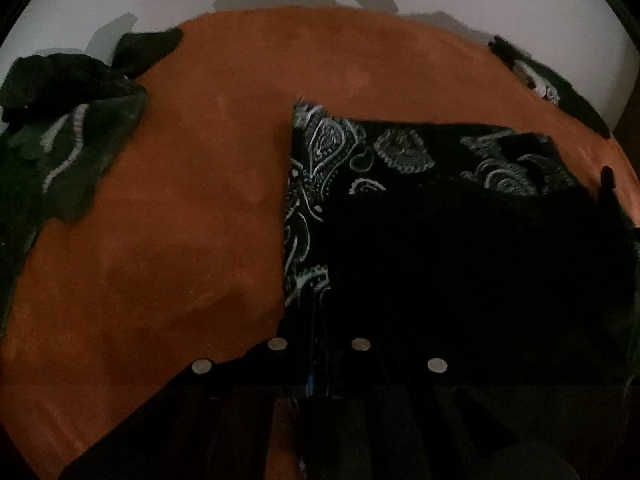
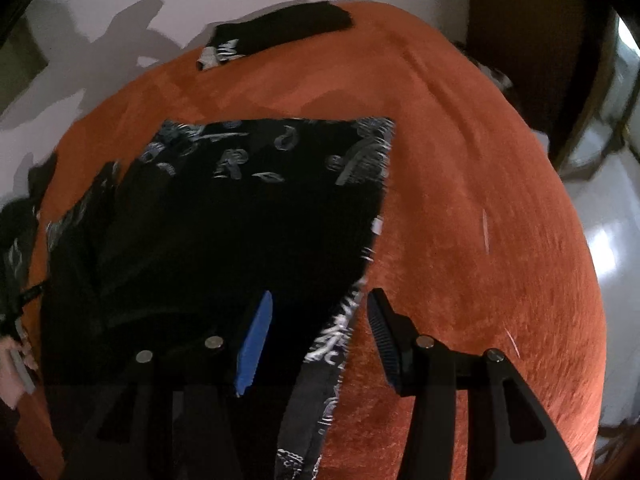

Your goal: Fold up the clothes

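Observation:
A black garment with a pale paisley print (image 1: 400,208) lies folded on the orange surface (image 1: 180,200). It also shows in the right wrist view (image 2: 240,220). My left gripper (image 1: 318,320) is shut on the garment's near left edge, the cloth pinched between the dark fingers. My right gripper (image 2: 320,304) is open, with the blue pad (image 2: 256,344) over the black cloth and the other finger (image 2: 380,324) over the orange surface; the garment's near right edge lies between them.
A crumpled dark garment (image 1: 68,132) lies at the far left of the orange surface. Another folded black printed piece (image 2: 276,32) lies at the far edge; it also shows in the left wrist view (image 1: 548,84). White wall behind, tiled floor (image 2: 612,248) to the right.

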Tool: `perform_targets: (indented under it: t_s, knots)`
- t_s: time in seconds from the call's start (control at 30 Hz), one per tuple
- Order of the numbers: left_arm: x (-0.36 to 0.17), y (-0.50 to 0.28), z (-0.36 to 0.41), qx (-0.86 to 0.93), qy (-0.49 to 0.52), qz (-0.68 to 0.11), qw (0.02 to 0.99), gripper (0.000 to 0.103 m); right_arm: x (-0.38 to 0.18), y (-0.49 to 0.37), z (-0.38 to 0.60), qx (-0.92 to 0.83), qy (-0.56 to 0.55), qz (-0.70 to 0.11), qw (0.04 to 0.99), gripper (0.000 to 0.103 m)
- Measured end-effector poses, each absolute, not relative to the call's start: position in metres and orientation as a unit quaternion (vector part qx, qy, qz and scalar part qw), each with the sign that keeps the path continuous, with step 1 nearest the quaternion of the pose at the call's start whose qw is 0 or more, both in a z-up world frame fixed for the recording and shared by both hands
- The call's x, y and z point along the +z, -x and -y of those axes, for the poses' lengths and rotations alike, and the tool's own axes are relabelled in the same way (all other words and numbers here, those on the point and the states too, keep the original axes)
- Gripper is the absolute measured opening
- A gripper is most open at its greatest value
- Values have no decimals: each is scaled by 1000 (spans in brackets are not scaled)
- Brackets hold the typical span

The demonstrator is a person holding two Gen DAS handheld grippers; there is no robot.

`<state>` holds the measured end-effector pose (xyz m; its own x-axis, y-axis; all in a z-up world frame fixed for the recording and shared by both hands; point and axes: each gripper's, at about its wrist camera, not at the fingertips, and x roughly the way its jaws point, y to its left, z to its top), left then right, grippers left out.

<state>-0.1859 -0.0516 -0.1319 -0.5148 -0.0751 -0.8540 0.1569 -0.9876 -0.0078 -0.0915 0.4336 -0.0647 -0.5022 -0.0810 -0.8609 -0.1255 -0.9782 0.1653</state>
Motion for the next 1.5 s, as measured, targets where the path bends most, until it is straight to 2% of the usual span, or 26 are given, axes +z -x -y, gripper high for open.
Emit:
perform_targets:
  t_s: [0.07, 0.1, 0.17, 0.2, 0.23, 0.4, 0.47, 0.57, 0.67, 0.77, 0.9, 0.97, 1.13, 1.3, 1.5]
  knots:
    - [-123, 174, 54, -865, -492, -64, 69, 36, -55, 96, -414, 867, 492, -73, -28, 49]
    - [-118, 165, 55, -865, -492, -76, 70, 38, -50, 98, -404, 870, 488, -58, -48, 49]
    - [-109, 142, 57, -863, -492, -97, 65, 40, -41, 100, -379, 872, 481, -15, -93, 60]
    - [-105, 127, 58, -862, -493, -107, 58, 40, -36, 100, -360, 869, 477, 21, -127, 71]
    - [-106, 113, 52, -859, -497, -114, 41, 40, -33, 97, -333, 862, 471, 65, -177, 74]
    - [-117, 43, 15, -838, -522, -150, -53, 40, -34, 90, -238, 782, 467, 208, -356, 74]
    - [-122, 15, 0, -827, -530, -164, -91, 48, -37, 97, -214, 732, 490, 233, -413, 74]
    - [-129, -27, -22, -808, -540, -184, -147, 50, -39, 123, -184, 644, 545, 252, -474, 74]
    - [-135, -68, -44, -785, -548, -203, -203, 50, -40, 165, -162, 614, 571, 281, -467, 74]
    - [-142, -110, -67, -760, -554, -222, -258, 50, -47, 197, -144, 614, 563, 346, -432, 74]
    - [-146, -101, -77, -730, -548, -285, -294, 51, -67, 219, -122, 589, 564, 415, -403, 74]
    - [-152, -101, -79, -715, -552, -315, -291, 55, -76, 221, -113, 570, 566, 436, -405, 74]
    - [-165, -92, -84, -694, -552, -373, -271, 57, -96, 226, -97, 518, 574, 497, -394, 74]
    - [-167, -86, -86, -713, -510, -416, -241, 57, -116, 227, -86, 476, 574, 529, -405, 74]
    - [-178, -84, -92, -691, -507, -466, -219, 57, -131, 219, -76, 449, 569, 552, -412, 74]
